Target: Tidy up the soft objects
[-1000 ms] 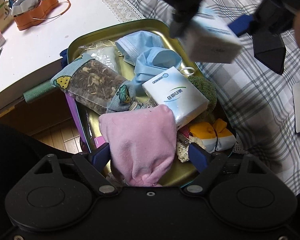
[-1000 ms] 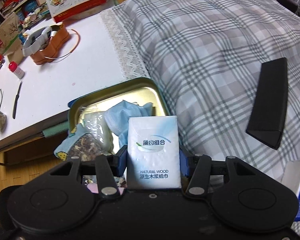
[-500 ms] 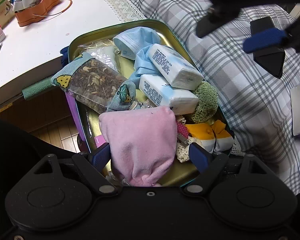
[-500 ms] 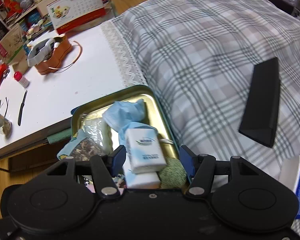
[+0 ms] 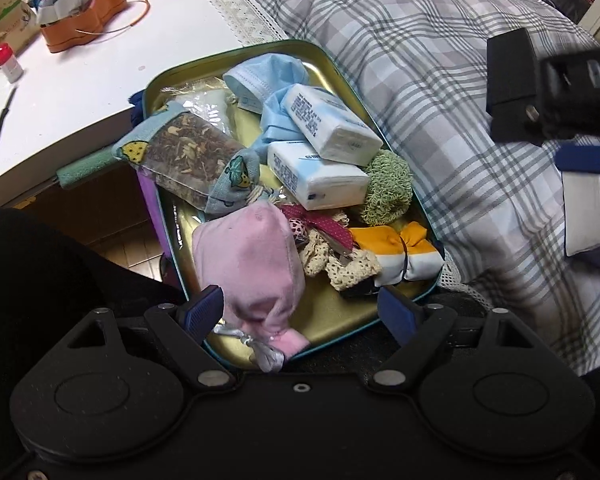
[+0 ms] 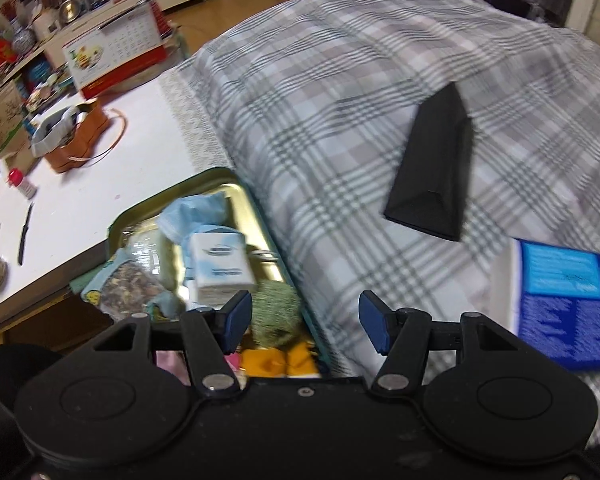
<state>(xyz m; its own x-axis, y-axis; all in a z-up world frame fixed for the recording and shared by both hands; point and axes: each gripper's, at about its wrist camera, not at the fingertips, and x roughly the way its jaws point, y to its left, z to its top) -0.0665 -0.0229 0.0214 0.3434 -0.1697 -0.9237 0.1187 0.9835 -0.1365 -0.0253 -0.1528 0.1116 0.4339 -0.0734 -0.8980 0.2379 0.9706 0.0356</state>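
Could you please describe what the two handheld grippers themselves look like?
Both look alike. The left gripper and right gripper have matte black plastic bodies with two round discs, triangular cut-outs, silver pivot screws, and black linkage arms ending in blue ribbed pads. No cables, markings or sleeves show.

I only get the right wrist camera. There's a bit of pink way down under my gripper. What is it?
Observer: A pink cloth pouch. It lies at the near end of the gold tin, between the wide-open fingers of the left gripper, which isn't squeezing it.
Child: Is it tied shut?
Observer: A silver ribbon is knotted at its near end.
Child: What's beside the yellow thing?
Observer: A cream lace piece, with a dark red bow just behind it.
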